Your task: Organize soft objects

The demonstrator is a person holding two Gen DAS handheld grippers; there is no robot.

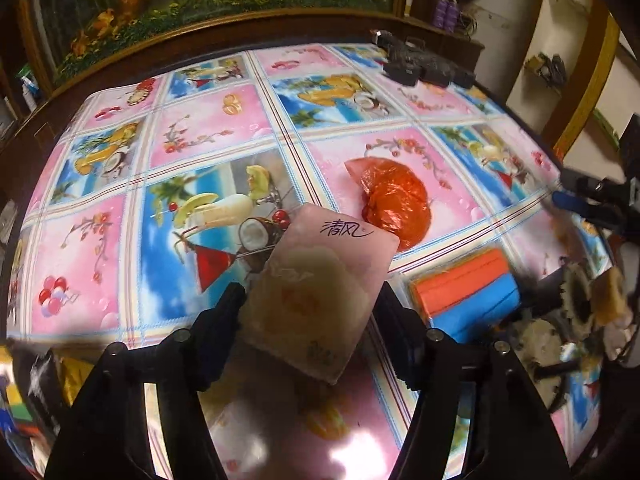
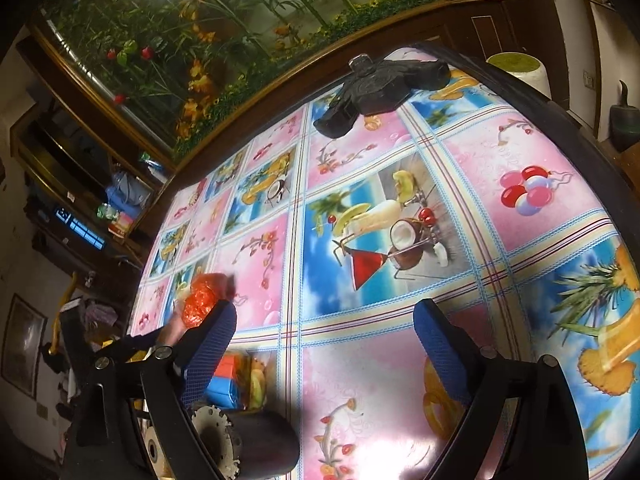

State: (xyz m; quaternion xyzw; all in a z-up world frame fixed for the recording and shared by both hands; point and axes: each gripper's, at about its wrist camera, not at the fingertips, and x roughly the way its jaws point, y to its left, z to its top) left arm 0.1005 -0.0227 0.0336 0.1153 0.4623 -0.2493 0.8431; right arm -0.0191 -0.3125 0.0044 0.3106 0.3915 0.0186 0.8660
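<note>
The left gripper (image 1: 312, 312) pinches a pink plastic-wrapped tissue pack (image 1: 320, 292) above the patterned oilcloth table (image 1: 224, 128), mid-carry. The right gripper (image 2: 324, 340) hangs spread and empty. Next comes setting the pack down, perhaps beside the crumpled orange plastic bag (image 1: 394, 204).

**Left gripper holds tissue pack over the table**

The left gripper (image 1: 312, 300) grips a pink tissue pack (image 1: 320, 280) between its black fingers (image 1: 224, 320), the pack tilted above the tablecloth (image 1: 200, 128). Just beyond the pack lies a crumpled orange bag (image 1: 394, 200). To the pack's right sits an orange and blue packet (image 1: 468, 296), near the table's edge. A black device (image 1: 416, 60) rests at the far side. The right gripper (image 1: 584, 200) shows blurred at the right edge.
</note>
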